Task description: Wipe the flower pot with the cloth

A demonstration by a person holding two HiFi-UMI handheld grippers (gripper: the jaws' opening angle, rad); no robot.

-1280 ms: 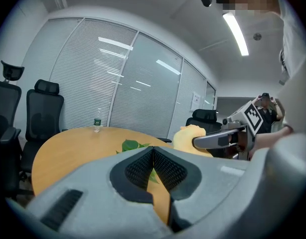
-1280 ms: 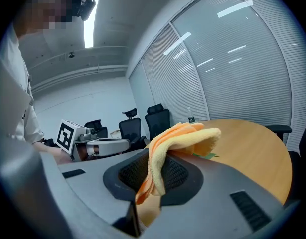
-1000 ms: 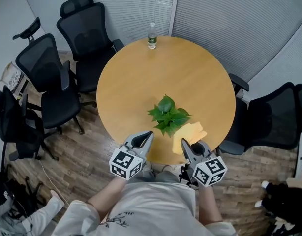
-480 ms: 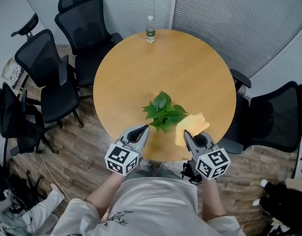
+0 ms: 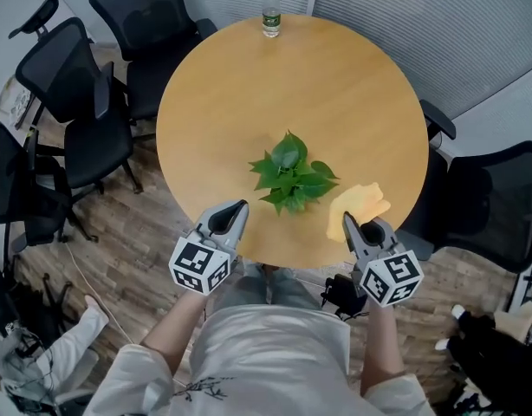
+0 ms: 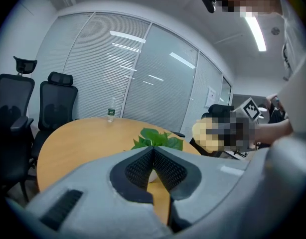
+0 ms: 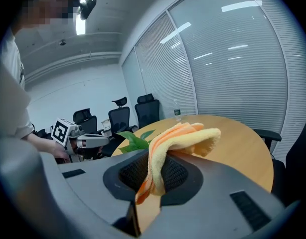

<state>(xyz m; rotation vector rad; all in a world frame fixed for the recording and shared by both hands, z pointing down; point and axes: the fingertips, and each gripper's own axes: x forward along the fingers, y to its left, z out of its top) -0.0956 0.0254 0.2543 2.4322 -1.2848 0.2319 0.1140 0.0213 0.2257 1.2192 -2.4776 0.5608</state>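
Note:
A green leafy plant (image 5: pixel 291 175) stands on the round wooden table (image 5: pixel 249 76), its white pot (image 6: pixel 151 176) showing only as a sliver behind the left jaws. My left gripper (image 5: pixel 241 206) is shut and empty, near the table's front edge, left of the plant. My right gripper (image 5: pixel 347 220) is shut on a yellow-orange cloth (image 5: pixel 357 206) that drapes out over the table's front right edge, right of the plant. In the right gripper view the cloth (image 7: pixel 183 138) folds over between the jaws, with the plant's leaves (image 7: pixel 134 139) behind it.
A water bottle (image 5: pixel 271 1) stands at the table's far edge. Black office chairs (image 5: pixel 62 102) crowd the left side, and another chair (image 5: pixel 487 206) is at the right. Window blinds (image 5: pixel 439 24) run behind the table. Bags and clutter lie on the wooden floor at lower left.
Both grippers have spread apart and come lower in the picture: the left one leftward, the right one rightward with the cloth. The view has shifted, so the table sits higher in the picture.

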